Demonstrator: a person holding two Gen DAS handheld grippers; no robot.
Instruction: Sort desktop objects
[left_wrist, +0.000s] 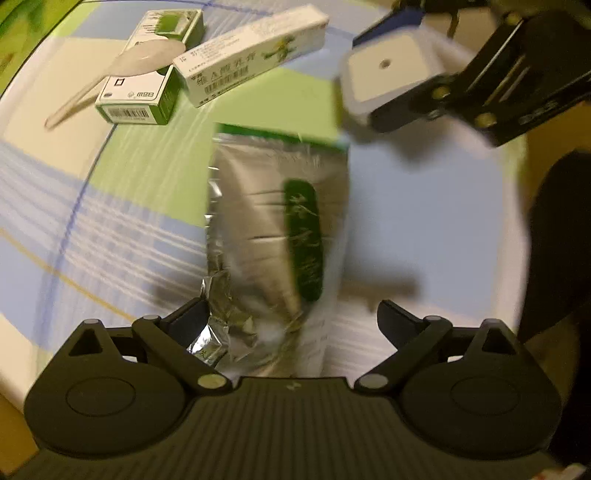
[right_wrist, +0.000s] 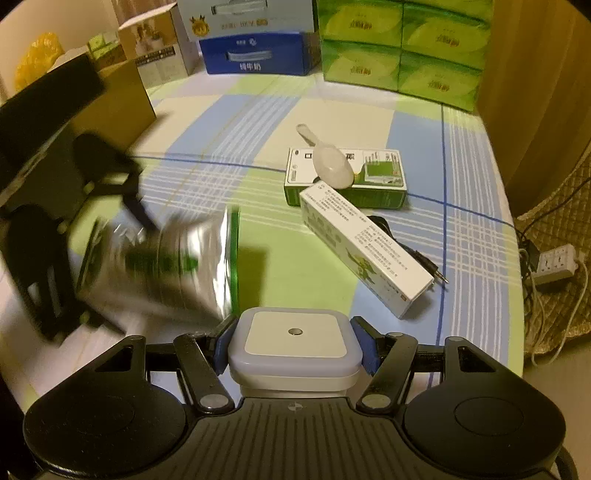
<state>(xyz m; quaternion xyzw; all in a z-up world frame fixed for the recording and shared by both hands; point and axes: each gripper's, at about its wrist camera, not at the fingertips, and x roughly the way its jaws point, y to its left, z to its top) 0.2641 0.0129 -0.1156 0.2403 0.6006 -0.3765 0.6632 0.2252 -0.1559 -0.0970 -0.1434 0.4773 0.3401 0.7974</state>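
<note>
- The left gripper (left_wrist: 291, 314) has its jaws spread wide; a silver foil pouch with a green label (left_wrist: 273, 236) lies between them, its crumpled end against the left finger, the right finger well clear (both views are motion-blurred here, so I cannot tell whether the pouch is held at all).
- The right gripper (right_wrist: 295, 345) is closed on a white square night light (right_wrist: 295, 339), blue pads pressing on both sides, held above the worktop (right_wrist: 314, 280).
- In the right wrist view, the pouch (right_wrist: 173, 266) sits at 9 o'clock from the night light, tilted, with the left gripper beside it.
- At 12 o'clock, on the checked cloth, a green-and-white box (right_wrist: 347, 181) carries a white plastic spoon (right_wrist: 328, 166) on its lid.
- A long white carton (right_wrist: 365, 254) at 1 o'clock touches that box at one end, with a black cable and jack plug (right_wrist: 413, 251) just behind it.
- Stacked cartons and green tissue packs (right_wrist: 402, 51) stand along the far edge.
- Risk, in my judgement: the foil is slick and the jaws are open, so the pouch could slip or fall as the left gripper moves.
- The two grippers are near each other; a swing by either could knock the night light or the pouch.
- The spoon rests loosely, so moving its box could tip it off.
</note>
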